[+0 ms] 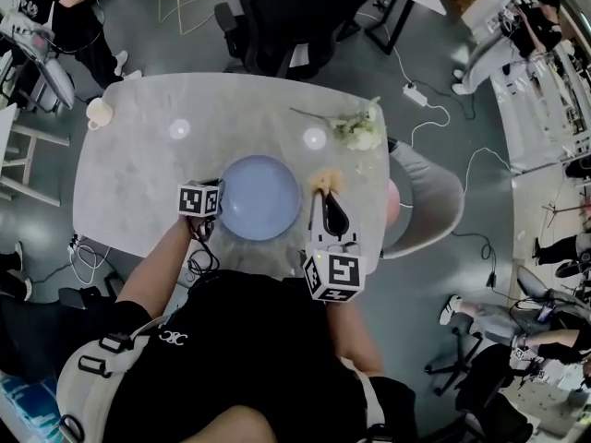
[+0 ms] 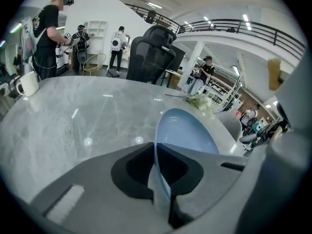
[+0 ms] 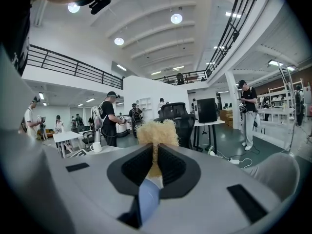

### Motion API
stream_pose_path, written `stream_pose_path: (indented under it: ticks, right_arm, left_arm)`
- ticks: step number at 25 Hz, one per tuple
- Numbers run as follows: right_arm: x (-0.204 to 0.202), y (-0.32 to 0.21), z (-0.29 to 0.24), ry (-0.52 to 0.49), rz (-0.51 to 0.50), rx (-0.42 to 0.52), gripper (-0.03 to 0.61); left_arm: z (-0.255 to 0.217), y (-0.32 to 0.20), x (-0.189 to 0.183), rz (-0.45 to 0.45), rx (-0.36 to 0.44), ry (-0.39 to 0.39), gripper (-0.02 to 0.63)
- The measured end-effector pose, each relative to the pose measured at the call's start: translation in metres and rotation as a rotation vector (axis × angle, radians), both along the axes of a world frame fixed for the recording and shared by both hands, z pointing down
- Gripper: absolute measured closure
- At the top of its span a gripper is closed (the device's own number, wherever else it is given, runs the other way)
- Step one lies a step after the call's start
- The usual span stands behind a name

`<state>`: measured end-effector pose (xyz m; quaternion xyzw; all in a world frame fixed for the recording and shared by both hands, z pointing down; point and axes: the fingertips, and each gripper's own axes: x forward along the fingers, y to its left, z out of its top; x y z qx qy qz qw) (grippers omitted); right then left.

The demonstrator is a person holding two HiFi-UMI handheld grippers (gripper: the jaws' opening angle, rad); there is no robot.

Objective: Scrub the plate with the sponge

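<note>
A pale blue plate point(image 1: 260, 197) lies on the grey marble table point(image 1: 138, 173), near its front edge. My left gripper point(image 1: 214, 201) is at the plate's left rim. In the left gripper view the plate point(image 2: 187, 130) stands tilted on edge, and its rim runs between the jaws of the left gripper point(image 2: 157, 167), which are shut on it. My right gripper point(image 1: 325, 192) sits just right of the plate, shut on a fuzzy yellow sponge point(image 1: 325, 181). In the right gripper view the sponge point(image 3: 156, 133) sticks up past the jaws of the right gripper point(image 3: 155, 162).
A white mug point(image 1: 99, 112) stands at the table's far left corner. A sprig of pale flowers point(image 1: 358, 129) lies at the back right. A black office chair point(image 1: 291, 17) is behind the table and a grey chair point(image 1: 429, 197) to its right. People stand around the room.
</note>
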<state>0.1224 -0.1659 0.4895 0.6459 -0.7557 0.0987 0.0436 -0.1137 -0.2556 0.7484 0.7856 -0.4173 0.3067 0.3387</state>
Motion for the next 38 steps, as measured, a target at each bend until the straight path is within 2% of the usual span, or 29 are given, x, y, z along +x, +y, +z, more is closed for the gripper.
stream_pose_path:
  ticks: [5, 10, 17, 21, 31, 38]
  right_arm:
    - [-0.013, -0.008, 0.008, 0.03, -0.061, -0.015, 0.545]
    - [-0.031, -0.018, 0.031, 0.07, -0.146, -0.078, 0.545]
    - [-0.084, -0.028, 0.054, 0.13, -0.319, -0.151, 0.545]
    - [-0.11, -0.035, 0.069, 0.165, -0.409, -0.192, 0.545]
    - [-0.128, -0.049, 0.1, 0.215, -0.397, -0.287, 0.545]
    - [-0.116, -0.049, 0.108, 0.185, -0.349, -0.336, 0.545]
  left_arm:
    - [-0.024, 0.0, 0.007, -0.016, 0.035, 0.077, 0.59]
    - [-0.047, 0.0, 0.009, -0.024, 0.086, 0.1, 0.584]
    - [-0.074, 0.01, 0.013, -0.034, 0.122, 0.163, 0.584]
    - [-0.094, 0.018, 0.027, -0.001, 0.154, 0.187, 0.584]
    - [-0.13, 0.035, 0.059, 0.081, 0.213, 0.248, 0.584]
    - [-0.141, 0.042, 0.071, 0.159, 0.277, 0.213, 0.59]
